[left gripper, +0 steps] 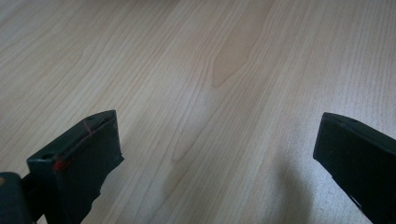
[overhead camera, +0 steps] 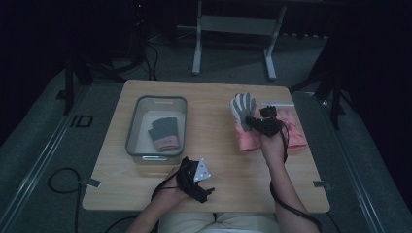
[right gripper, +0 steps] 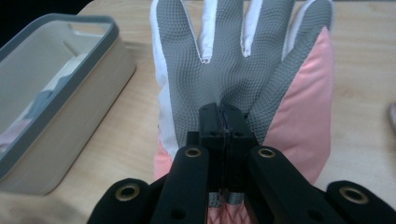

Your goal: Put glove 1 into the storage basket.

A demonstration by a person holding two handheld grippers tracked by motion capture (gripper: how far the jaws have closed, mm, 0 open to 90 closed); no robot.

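My right gripper (overhead camera: pixel 253 121) (right gripper: pixel 224 119) is shut on a glove (overhead camera: pixel 243 108) (right gripper: pixel 233 56) with a grey textured palm, white fingers and a pink back, pinching it at the base of the palm. Its fingers point away from me, right of the table's middle. A second pink glove (overhead camera: pixel 297 132) lies on the table just right of that hand. My left gripper (overhead camera: pixel 198 177) (left gripper: pixel 215 135) rests near the front edge, open, with bare wood between its jaws.
A grey-rimmed bin (overhead camera: pixel 160 99) (right gripper: pixel 60 93) stands at the left of the wooden table (overhead camera: pixel 209 97) and holds a dark glove with a pink cuff (overhead camera: pixel 165 133). A thin white strip (overhead camera: pixel 278 103) lies behind the right hand. Cables trail from both grippers.
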